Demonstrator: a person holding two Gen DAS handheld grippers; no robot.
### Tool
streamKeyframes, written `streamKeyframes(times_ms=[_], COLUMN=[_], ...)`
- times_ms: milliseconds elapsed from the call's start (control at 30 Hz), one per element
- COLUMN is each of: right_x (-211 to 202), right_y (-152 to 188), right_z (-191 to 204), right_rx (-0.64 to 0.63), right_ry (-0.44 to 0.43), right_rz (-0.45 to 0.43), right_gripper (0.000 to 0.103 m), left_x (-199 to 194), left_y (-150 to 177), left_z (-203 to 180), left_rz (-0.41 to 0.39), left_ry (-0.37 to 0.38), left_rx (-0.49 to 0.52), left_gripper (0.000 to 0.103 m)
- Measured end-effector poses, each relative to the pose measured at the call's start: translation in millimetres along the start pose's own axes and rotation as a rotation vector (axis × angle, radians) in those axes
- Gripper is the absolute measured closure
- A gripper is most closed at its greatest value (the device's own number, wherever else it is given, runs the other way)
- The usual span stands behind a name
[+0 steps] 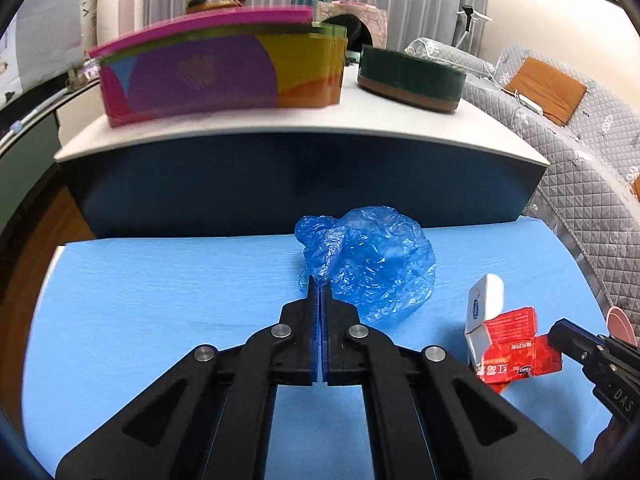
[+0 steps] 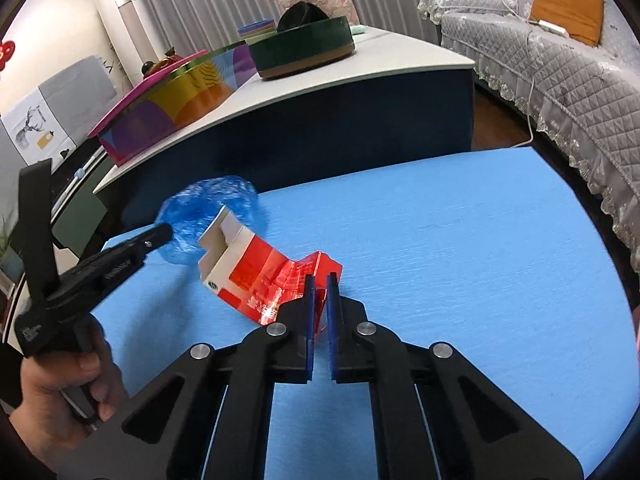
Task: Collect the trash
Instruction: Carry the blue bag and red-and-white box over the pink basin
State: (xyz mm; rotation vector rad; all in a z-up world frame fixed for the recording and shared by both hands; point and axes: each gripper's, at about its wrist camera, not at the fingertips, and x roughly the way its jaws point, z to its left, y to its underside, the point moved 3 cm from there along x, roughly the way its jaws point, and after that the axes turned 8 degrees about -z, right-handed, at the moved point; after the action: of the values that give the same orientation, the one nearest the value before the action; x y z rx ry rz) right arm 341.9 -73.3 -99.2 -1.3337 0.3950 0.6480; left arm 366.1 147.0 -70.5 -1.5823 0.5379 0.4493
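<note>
Crumpled blue plastic bag (image 1: 376,264) sits on my blue counter (image 1: 160,300), pinched by my left tool (image 1: 319,286); my right tool (image 2: 320,284) clamps the crushed red-and-white carton (image 2: 256,276) beside it.

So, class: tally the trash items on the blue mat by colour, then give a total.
Blue: 1, crumpled blue plastic bag, pinched by the left gripper
Red and white: 1, crushed cardboard carton, pinched by the right gripper
Total: 2
</note>
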Motion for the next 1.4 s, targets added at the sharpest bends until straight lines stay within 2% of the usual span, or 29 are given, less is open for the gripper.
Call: streamKeyframes(times_ms=[300,667,967,1400], right_x=[-37.2,-99.7,-165.5,-223.0], right_y=[-0.2,-11.8,-42.0,-68.3], right_z=[-4.0,-12.3,-28.2,-54.1], right_rx=[-0.014,-0.121,-0.174,-0.254], right_ry=[0.012,0.045,0.069,0.115], right_rz=[-0.057,-0.114,-0.188,-0.261], right_gripper=[0.101,0.101,0.101,0.101], left_x=[-48.2,-92.8,-129.4,-156.0], left_y=[-9.6,-12.3,-8.5,0.0], left_z=[1.4,-15.4,-37.3,-65.7], left_rz=[-0.056,-0.105,-0.133,-0.145], left_ry=[-0.013,-0.007,0.001,0.019], left_rx=[0.023,0.056,0.058,0.065], left_gripper=[0.103,0.103,0.103,0.103])
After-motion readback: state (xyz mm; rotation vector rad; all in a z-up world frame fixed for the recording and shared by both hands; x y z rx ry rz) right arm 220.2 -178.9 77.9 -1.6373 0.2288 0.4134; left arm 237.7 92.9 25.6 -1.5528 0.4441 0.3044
